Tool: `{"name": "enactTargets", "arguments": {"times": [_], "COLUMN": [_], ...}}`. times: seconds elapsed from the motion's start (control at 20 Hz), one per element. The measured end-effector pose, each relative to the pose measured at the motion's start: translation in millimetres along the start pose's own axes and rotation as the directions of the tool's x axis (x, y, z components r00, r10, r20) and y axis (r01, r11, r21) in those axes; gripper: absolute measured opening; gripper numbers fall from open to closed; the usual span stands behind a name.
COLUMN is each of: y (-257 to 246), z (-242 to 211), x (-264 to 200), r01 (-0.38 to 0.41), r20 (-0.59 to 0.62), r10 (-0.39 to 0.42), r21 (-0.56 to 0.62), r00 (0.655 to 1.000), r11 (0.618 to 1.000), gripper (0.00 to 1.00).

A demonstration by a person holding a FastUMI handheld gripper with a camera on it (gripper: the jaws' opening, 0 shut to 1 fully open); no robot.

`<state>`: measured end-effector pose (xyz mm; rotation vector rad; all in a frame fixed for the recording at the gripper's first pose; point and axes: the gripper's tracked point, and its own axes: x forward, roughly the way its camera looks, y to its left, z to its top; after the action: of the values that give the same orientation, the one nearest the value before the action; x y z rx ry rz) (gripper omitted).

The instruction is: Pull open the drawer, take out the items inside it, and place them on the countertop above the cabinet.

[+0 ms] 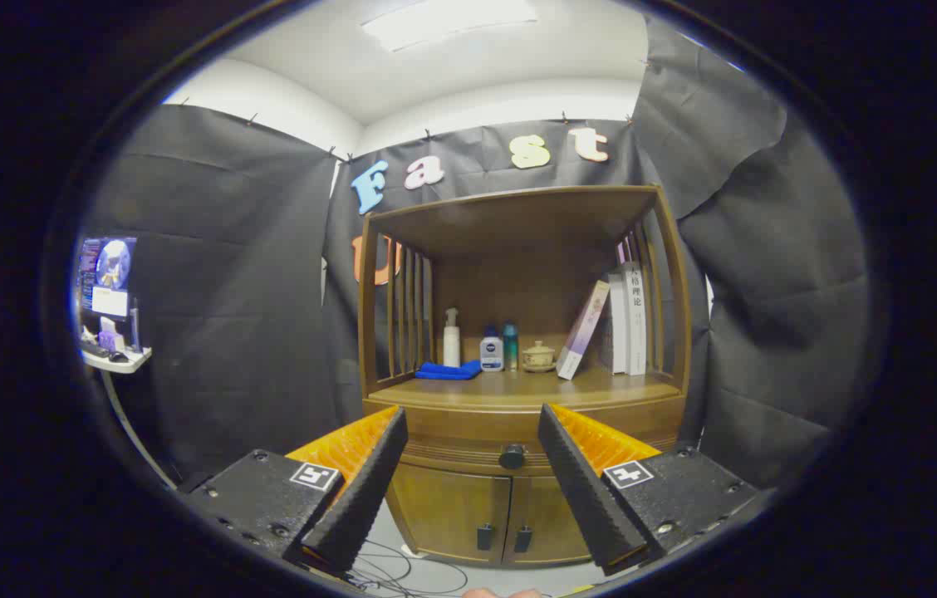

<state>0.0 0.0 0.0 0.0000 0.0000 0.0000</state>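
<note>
Gripper [473,432] fingers spread wide, holding nothing, free air all around them. The drawer [518,444] is closed, its dark knob [512,456] showing in the gap between the fingertips, well beyond them. Above the knob, the countertop [518,388] front edge is bare; blue cloth [448,371], bottles [492,349], teacup [538,356] and books [626,320] sit further back.

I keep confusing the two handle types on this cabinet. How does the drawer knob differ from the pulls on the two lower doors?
The drawer knob is single and round, beyond the open gripper and between its fingers; the door pulls are a pair of small upright tabs. The knob sits centred on the shut drawer; the pulls flank the seam where the doors meet, lower down. Both are dark against brown wood.
</note>
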Motion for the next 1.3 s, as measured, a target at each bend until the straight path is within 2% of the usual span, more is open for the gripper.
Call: {"name": "enactTargets", "arguments": {"times": [0.9,1.3], "y": [-7,-28], "z": [-8,-29], "x": [6,27], "r01": [0.032,0.106], "r20": [-0.014,-0.065], "r10": [-0.033,-0.106], "r21": [-0.011,-0.003], "r00": [0.999,0.992], "r11": [0.999,0.994], "gripper": [1.0,1.0]}}
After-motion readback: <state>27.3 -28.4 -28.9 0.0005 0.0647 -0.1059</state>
